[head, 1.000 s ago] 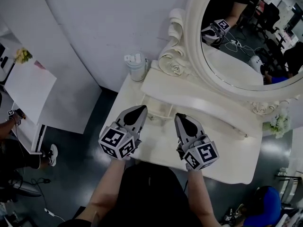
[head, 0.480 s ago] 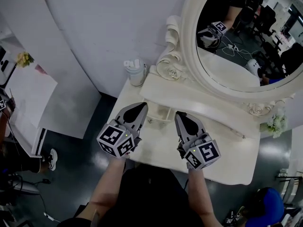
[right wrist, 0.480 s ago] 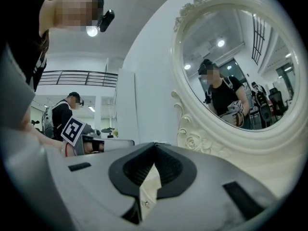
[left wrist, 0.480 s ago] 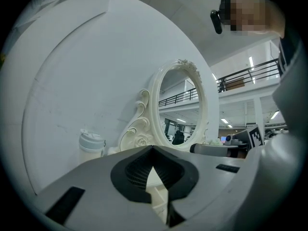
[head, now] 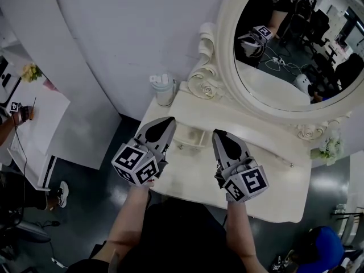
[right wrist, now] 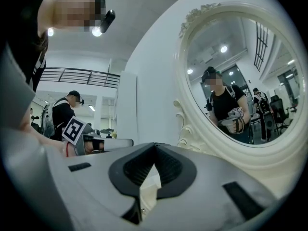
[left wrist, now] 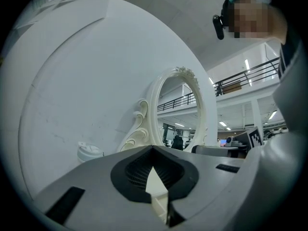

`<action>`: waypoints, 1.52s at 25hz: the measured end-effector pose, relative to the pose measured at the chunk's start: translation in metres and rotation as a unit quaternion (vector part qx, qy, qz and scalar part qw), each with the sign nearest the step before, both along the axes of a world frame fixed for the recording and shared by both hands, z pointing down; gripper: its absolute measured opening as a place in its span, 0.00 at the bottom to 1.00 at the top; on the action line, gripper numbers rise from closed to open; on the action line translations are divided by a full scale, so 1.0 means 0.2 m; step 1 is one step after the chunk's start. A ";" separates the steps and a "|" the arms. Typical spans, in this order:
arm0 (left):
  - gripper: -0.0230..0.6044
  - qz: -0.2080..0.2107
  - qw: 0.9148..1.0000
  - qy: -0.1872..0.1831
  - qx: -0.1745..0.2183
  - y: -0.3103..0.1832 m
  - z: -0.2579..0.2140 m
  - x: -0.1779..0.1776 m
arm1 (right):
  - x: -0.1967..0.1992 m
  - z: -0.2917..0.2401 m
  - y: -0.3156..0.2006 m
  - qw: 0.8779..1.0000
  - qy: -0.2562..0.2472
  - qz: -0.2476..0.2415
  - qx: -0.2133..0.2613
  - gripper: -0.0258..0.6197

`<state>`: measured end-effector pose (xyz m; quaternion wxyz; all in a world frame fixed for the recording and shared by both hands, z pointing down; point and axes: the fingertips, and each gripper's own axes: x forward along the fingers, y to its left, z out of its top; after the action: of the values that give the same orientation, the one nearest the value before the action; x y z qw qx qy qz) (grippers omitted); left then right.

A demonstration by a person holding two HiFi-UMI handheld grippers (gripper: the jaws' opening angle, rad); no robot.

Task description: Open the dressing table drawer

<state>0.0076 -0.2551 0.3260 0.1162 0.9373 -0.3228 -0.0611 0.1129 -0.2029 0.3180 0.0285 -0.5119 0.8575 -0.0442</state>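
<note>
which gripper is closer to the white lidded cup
The left gripper: the cup stands just beyond its tips in the head view, while the right gripper is off to the other side, farther from it.

Grey left gripper (head: 169,120) and right gripper (head: 219,133) bear black-and-white marker cubes (head: 135,164); clothing (head: 176,232) black.

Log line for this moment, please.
left tool: shut, empty | right tool: shut, empty | both over dressing table | drawer: not gripped
</note>
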 end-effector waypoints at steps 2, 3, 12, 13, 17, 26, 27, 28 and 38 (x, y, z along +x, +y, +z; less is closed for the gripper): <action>0.04 0.001 1.000 0.005 0.002 -0.01 -0.02 0.00 | 0.00 -0.02 0.00 1.000 0.001 0.001 0.003 0.05; 0.04 0.002 1.000 0.008 0.004 -0.02 -0.03 0.00 | 0.00 -0.02 -0.01 1.000 0.001 0.001 0.004 0.04; 0.04 0.011 1.000 0.024 0.010 -0.04 -0.11 0.01 | 0.01 -0.06 -0.01 1.000 0.002 0.005 0.011 0.04; 0.04 0.013 1.000 0.025 0.011 -0.04 -0.11 0.01 | 0.01 -0.06 -0.01 1.000 0.003 0.005 0.010 0.04; 0.04 0.018 0.999 0.029 0.011 -0.03 -0.12 0.02 | 0.01 -0.06 0.00 1.000 0.006 0.005 0.008 0.04; 0.04 0.025 0.999 0.025 0.005 -0.01 -0.10 0.03 | 0.01 -0.01 0.00 1.000 -0.003 0.002 -0.001 0.04; 0.04 0.025 0.999 0.025 0.005 -0.01 -0.09 0.03 | 0.01 -0.01 0.00 1.000 -0.004 0.001 -0.001 0.04; 0.04 0.025 0.999 0.024 0.004 -0.01 -0.09 0.03 | 0.00 -0.01 0.00 1.000 -0.005 0.000 -0.001 0.04; 0.04 0.025 0.999 0.021 -0.003 0.00 -0.08 -0.01 | -0.05 0.01 -0.01 1.000 -0.006 -0.011 -0.006 0.04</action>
<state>0.0050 -0.2544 0.3099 0.1274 0.9431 -0.2974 -0.0767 0.1026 -0.2039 0.3203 0.0299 -0.5022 0.8626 -0.0527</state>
